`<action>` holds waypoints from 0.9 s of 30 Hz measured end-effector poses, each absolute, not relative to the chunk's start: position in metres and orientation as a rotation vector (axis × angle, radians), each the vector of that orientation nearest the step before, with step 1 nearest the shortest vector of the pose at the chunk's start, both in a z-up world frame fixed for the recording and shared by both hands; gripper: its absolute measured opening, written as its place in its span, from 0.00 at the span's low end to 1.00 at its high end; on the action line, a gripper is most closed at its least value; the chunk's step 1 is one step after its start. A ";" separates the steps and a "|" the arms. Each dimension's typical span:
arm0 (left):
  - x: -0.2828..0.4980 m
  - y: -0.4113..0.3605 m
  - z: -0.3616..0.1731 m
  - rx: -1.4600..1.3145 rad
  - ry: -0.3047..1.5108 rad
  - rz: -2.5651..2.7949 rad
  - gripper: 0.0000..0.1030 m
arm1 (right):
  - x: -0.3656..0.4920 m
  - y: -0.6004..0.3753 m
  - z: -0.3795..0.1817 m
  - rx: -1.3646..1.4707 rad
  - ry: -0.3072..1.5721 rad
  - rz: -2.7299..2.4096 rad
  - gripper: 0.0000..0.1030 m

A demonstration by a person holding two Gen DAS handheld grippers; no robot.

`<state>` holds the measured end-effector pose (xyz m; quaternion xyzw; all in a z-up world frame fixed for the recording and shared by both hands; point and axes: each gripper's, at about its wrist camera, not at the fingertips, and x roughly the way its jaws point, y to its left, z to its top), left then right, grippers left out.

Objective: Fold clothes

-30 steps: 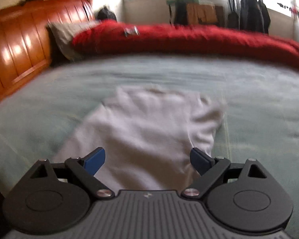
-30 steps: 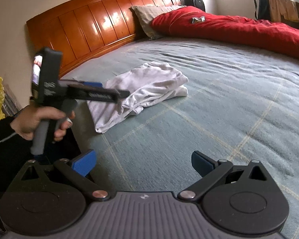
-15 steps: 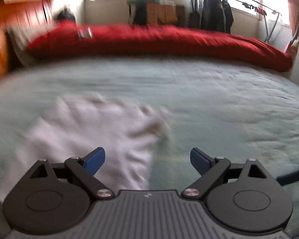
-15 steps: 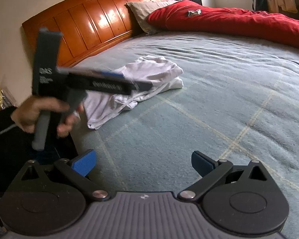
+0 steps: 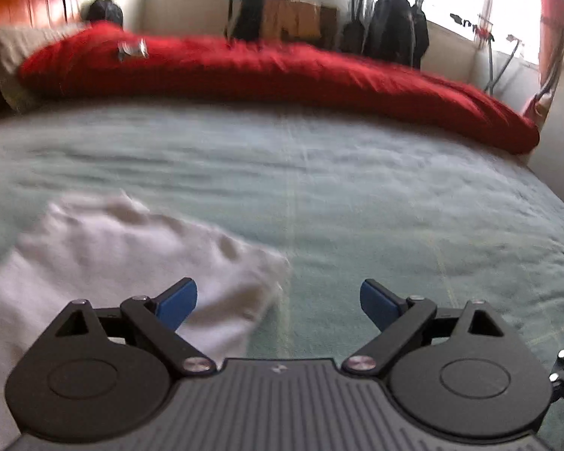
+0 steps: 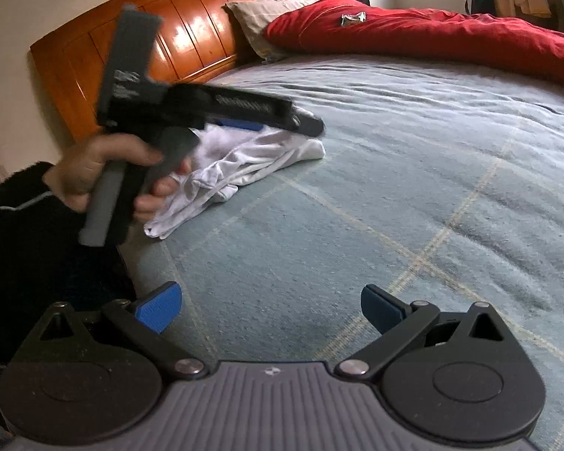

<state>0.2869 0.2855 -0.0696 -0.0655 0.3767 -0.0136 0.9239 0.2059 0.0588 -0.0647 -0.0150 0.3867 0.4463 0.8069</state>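
Observation:
A white garment (image 5: 105, 259) lies bunched and partly folded on the grey-green bedspread (image 5: 357, 195); in the right wrist view it (image 6: 244, 161) lies near the bed's left edge. My left gripper (image 5: 278, 302) is open and empty, held above the garment's right end. It shows in the right wrist view as a black tool (image 6: 206, 109) in a hand, over the garment. My right gripper (image 6: 269, 310) is open and empty above bare bedspread (image 6: 394, 195), well clear of the garment.
A red duvet (image 5: 282, 71) lies along the far side of the bed, with a small object (image 6: 351, 18) on it. A pillow (image 6: 267, 18) and a wooden headboard (image 6: 191, 34) are at the head. Furniture and hanging clothes (image 5: 391, 34) stand under the windows.
My left gripper has swung to the right over the garment, so the garment now sits at the lower left of its view. My right gripper has barely moved.

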 end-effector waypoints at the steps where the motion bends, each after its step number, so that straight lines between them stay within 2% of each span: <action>1: 0.284 0.285 -0.070 -0.136 0.769 -0.021 0.91 | 0.206 0.057 -0.064 -0.032 0.828 0.951 1.00; 12: 0.231 0.278 -0.028 -0.145 0.692 0.062 0.93 | 0.201 0.039 -0.057 -0.013 0.819 0.902 1.00; 27: 0.187 0.286 -0.064 -0.271 0.818 0.201 0.94 | 0.170 0.013 -0.036 -0.021 0.789 0.861 1.00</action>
